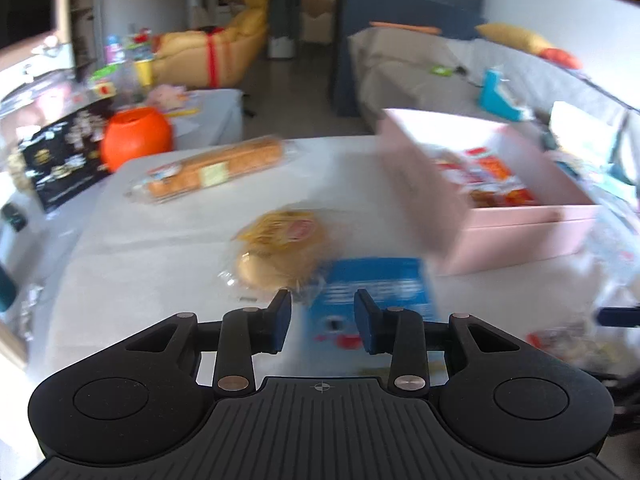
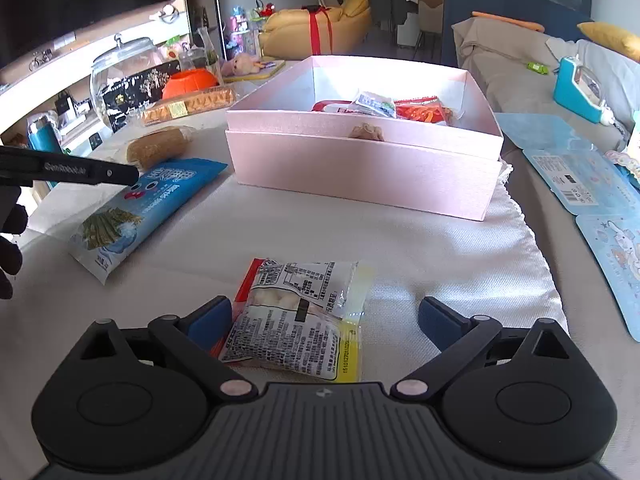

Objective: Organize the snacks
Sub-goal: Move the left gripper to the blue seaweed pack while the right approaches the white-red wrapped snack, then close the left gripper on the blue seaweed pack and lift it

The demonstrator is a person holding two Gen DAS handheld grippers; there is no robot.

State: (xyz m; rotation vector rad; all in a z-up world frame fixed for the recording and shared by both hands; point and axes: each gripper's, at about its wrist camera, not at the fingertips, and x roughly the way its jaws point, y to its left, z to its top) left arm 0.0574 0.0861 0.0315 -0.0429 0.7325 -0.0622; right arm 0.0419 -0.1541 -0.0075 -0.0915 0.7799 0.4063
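Here the right gripper (image 2: pixel 324 320) hangs low over the white cloth (image 2: pixel 440 248), jaws spread wide, with a clear snack packet (image 2: pixel 298 320) lying flat between them; the left pad sits just beside the packet's red edge, the right pad well clear, nothing gripped. Beyond it stands the pink box (image 2: pixel 360 168), open-topped, red and white packets inside. To the left lies a blue pouch (image 2: pixel 148 212), with a brown bun pack (image 2: pixel 158 147) and a long biscuit tray (image 2: pixel 188 106) farther back. The left gripper (image 1: pixel 322 316) points down over that blue pouch (image 1: pixel 376 284), jaws partly apart, empty, pads not touching it. In its blurred view a round yellow pack (image 1: pixel 280 248) lies just beyond the pouch, the biscuit tray (image 1: pixel 216 168) farther off, the box (image 1: pixel 500 216) to the right. An orange pot (image 1: pixel 136 136) sits off the cloth's far left corner.
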